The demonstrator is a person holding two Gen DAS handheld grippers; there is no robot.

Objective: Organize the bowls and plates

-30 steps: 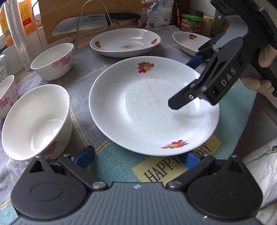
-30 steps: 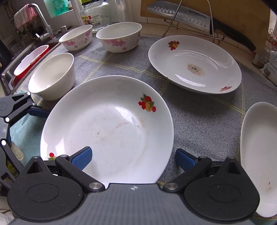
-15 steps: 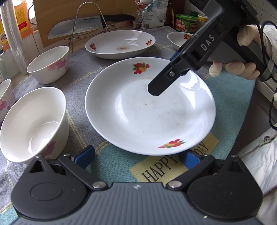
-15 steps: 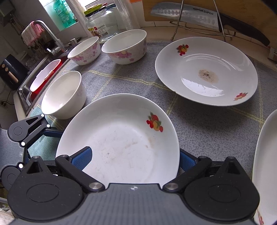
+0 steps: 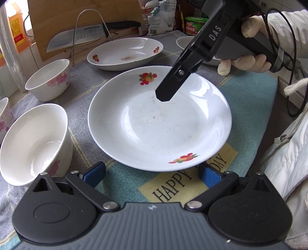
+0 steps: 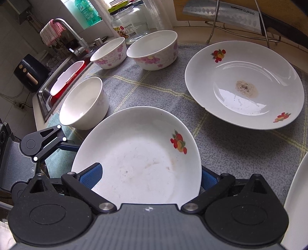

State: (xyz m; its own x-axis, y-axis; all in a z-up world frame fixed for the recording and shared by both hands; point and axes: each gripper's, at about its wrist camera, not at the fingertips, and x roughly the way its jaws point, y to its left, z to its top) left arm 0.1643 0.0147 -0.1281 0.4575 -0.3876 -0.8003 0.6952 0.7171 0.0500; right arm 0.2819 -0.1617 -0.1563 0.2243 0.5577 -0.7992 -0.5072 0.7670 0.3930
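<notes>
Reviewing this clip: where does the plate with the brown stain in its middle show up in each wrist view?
Left wrist view: the stained plate sits at top centre, behind the near plate.
Right wrist view: the stained plate sits at upper right, beyond the near plate.
Shared landmark: the knife on its wire rack just behind the stained plate.

Both wrist views look down close; sharing the plate (image 5: 159,123).

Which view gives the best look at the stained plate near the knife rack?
The right wrist view: the stained plate lies close and unobstructed, with the brown residue at its centre sharp. In the left wrist view the same plate sits far back and small, its stain only a faint smudge.
</notes>
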